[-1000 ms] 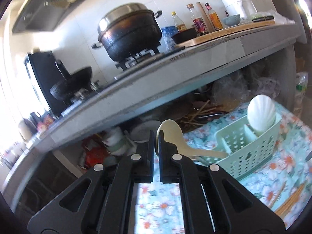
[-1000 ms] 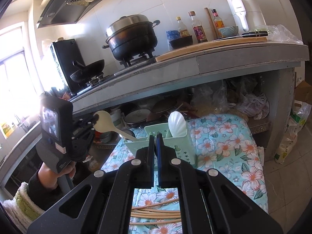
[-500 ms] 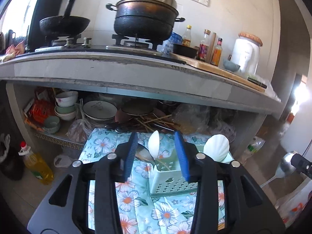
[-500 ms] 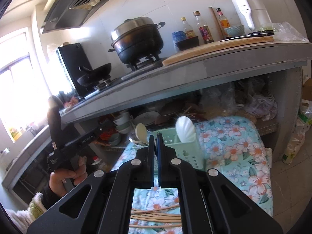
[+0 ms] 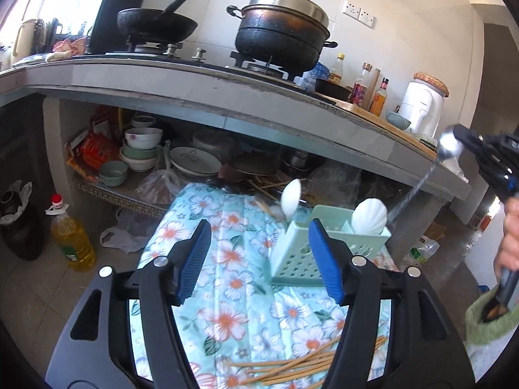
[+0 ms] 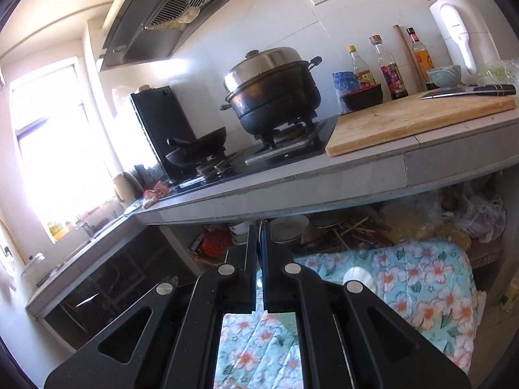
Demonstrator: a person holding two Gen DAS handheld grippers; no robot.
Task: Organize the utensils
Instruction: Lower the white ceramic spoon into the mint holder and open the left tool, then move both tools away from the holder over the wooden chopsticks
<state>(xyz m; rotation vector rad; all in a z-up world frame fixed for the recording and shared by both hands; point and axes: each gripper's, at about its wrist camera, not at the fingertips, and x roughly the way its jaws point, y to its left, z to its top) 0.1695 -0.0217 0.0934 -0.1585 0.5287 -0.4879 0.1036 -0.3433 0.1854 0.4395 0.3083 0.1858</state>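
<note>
Left tool (image 5: 258, 230) just spread, empty — right tool (image 6: 261, 227) clamps spoon (image 5: 449, 146).

Left gripper (image 5: 258, 246): jaws have just been opening and now stand apart, nothing between them; the cream plastic spoon (image 5: 290, 197) it held earlier now leans in the pale green perforated plastic caddy (image 5: 301, 256). Right gripper (image 6: 259, 227) now views higher, over the counter.

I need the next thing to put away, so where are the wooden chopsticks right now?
In the left wrist view the chopsticks lie in a loose pile on the floral cloth at the bottom, nearer the camera than the green utensil basket.
</note>
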